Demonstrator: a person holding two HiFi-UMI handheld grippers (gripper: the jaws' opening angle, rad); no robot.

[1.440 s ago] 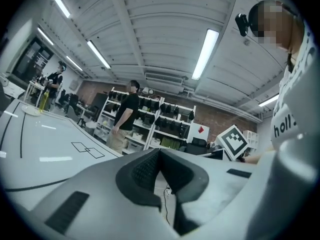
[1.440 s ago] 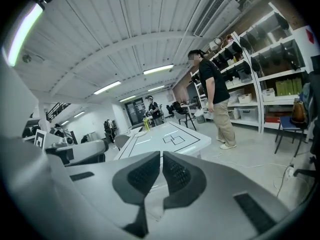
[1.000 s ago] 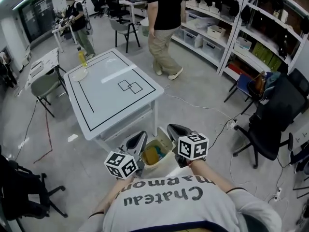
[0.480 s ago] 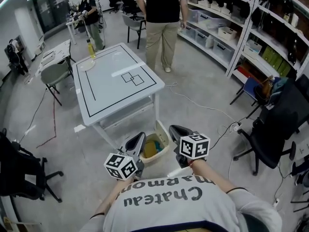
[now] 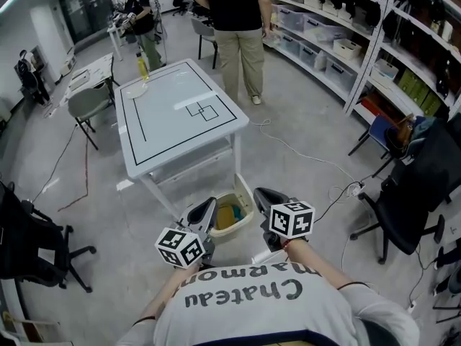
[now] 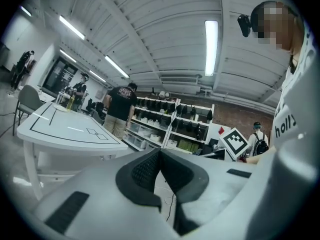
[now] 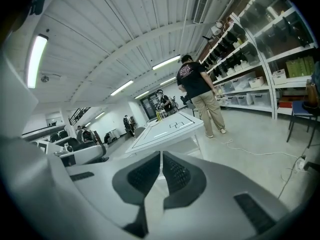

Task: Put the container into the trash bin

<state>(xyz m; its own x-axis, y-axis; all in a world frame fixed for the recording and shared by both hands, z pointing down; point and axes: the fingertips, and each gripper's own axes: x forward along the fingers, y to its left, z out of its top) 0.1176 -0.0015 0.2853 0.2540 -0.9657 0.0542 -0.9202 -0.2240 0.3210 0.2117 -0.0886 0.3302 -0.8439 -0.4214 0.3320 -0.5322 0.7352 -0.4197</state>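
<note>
While the head view looks straight down into the trash bin [image 5: 241, 228], neither gripper view shows it; both look out level across the room. That bin stands on the floor just under the near end of the white table [image 5: 180, 132], and the yellow container [image 5: 226, 215] lies inside it beside something green.

The left gripper [image 5: 209, 205] hangs at the bin's left rim and the right gripper [image 5: 260, 192] at its right. Only their own views show the jaws. The left gripper [image 6: 160, 156] has its ribbed pads pressed together with nothing in them. The right gripper [image 7: 161, 159] is also closed and empty, with a bare slit between its pads.

The left gripper view catches the right gripper's marker cube [image 6: 234, 141]. The right gripper view frames a standing person [image 7: 197, 91] by the table's far side.

Bare floor lies open to the right of the table, crossed by a cable [image 5: 302, 153]. Shelves [image 5: 360, 42] and an office chair [image 5: 407, 193] border it.
</note>
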